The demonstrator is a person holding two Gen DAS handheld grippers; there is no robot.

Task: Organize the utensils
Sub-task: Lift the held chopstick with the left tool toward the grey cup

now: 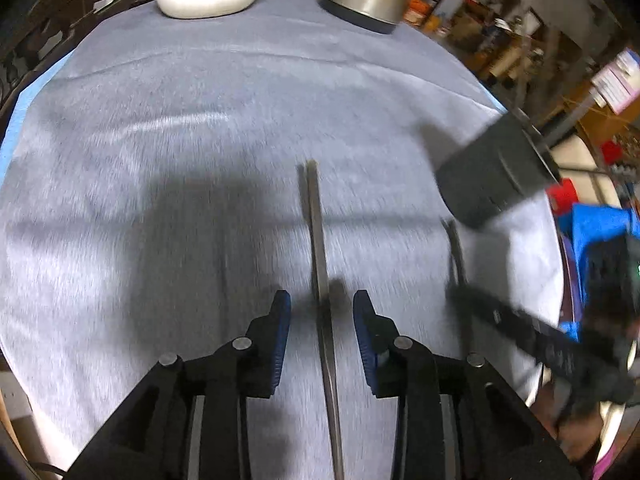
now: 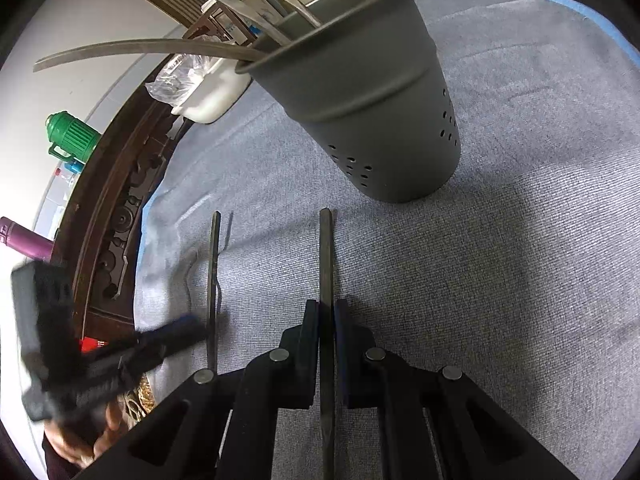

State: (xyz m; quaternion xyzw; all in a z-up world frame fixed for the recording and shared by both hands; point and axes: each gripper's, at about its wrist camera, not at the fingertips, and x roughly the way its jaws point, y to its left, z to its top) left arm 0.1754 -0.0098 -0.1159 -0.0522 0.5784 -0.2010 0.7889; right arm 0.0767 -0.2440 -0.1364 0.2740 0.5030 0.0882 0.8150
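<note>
Right gripper point(image 2: 327, 316) clenches a utensil point(image 2: 326, 256) handle-first, aimed at the holder point(image 2: 360, 92); left gripper point(image 1: 322, 312) is released, straddling another point(image 1: 316, 232) untouched.

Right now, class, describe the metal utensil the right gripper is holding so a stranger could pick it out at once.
Start at the dark grey holder with holes, standing on the grey cloth. In front of it two thin metal utensils point toward it, side by side. The one you want is the right-hand utensil, clamped between the right gripper; its neighbour lies free on the cloth.
</note>
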